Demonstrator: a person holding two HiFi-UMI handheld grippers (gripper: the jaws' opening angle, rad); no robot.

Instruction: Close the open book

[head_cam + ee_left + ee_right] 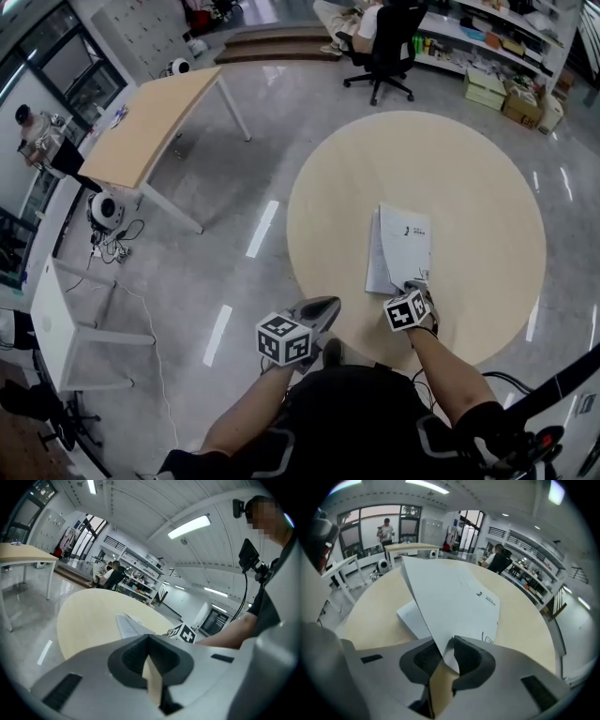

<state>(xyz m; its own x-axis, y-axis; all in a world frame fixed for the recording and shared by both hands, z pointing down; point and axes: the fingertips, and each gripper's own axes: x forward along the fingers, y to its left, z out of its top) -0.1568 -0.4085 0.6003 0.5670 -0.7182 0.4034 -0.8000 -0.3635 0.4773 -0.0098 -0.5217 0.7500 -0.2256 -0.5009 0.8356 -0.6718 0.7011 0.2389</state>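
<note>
Half shut already, by the look of things. Shows a thin white-covered book (401,246) on a round pale table (487,187), lying straight ahead of the right claw (419,283) and reaching back to its tips. Shows the cover (454,588) raised at a slant over the pages (410,616) beneath, with its near corner dipping between that claw's jaws. Finds those jaws a little apart, pads not clearly pressing the sheet: a loose cradle rather than a clamp. Puts the left claw (330,302) off to the right claw's left, by the table's rim, tips together on nothing, well apart from the book. Suggests a light, floppy thing: thin paper cover, bending under its own weight, apt to slip from smooth pads and to crease under a hard pinch. Calls for a hold at the free corner nearest the right claw, or along the open edge, never at the spine; then for lowering flat and a gentle press to keep it down.
</note>
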